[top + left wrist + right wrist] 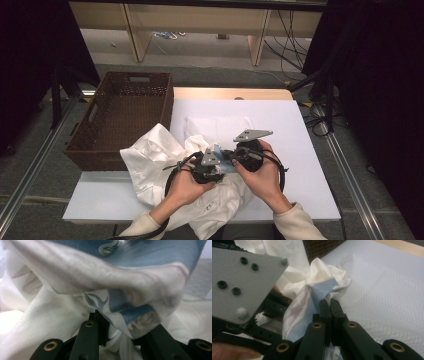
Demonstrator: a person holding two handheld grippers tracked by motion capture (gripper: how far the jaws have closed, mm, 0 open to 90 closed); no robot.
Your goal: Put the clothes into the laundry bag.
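Both grippers, left (216,161) and right (236,156), meet over the white shirt (150,160), which lies bunched just right of the basket (120,117), touching it.

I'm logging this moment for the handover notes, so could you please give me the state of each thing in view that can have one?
White garment: crumpled, partly over the basket's corner, pinched by both grippers.
Left hand-held gripper: shut on the garment.
Right hand-held gripper: shut on the garment's blue-printed fold.
Wicker basket: upright, nothing visible inside.
Folded white cloth: lying flat on the table.
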